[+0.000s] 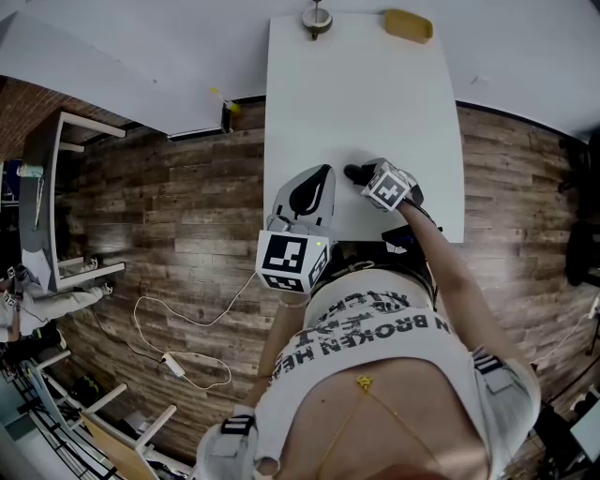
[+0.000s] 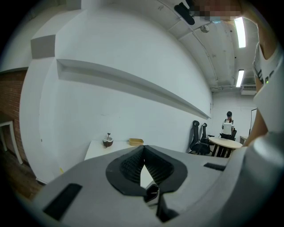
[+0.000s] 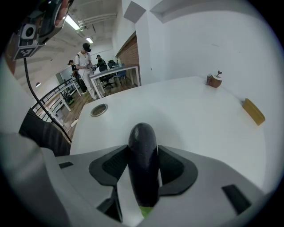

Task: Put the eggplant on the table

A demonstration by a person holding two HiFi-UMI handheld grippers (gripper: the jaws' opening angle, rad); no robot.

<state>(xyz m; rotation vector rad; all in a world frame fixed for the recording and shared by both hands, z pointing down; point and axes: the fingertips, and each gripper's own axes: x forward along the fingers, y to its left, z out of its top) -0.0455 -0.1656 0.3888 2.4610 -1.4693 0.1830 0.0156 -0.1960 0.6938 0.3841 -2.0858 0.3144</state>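
Note:
A dark purple eggplant (image 3: 143, 162) sits lengthwise between the jaws of my right gripper (image 3: 143, 155); both pads press its sides and its rounded end sticks out ahead. In the head view the right gripper (image 1: 364, 178) hangs over the near part of the white table (image 1: 361, 94), tilted down, and the eggplant (image 1: 353, 172) shows as a dark tip just above the tabletop. My left gripper (image 1: 319, 180) is held at the table's near left edge, pointing roughly level. In its own view the left gripper (image 2: 143, 156) holds nothing and its fingertips meet.
A coconut-shell bowl (image 1: 316, 19) and a flat yellow block (image 1: 408, 25) stand at the table's far end. A round cable hole (image 3: 99, 110) is in the tabletop. A white cable (image 1: 187, 361) lies on the wooden floor. People stand by desks in the background (image 3: 84, 66).

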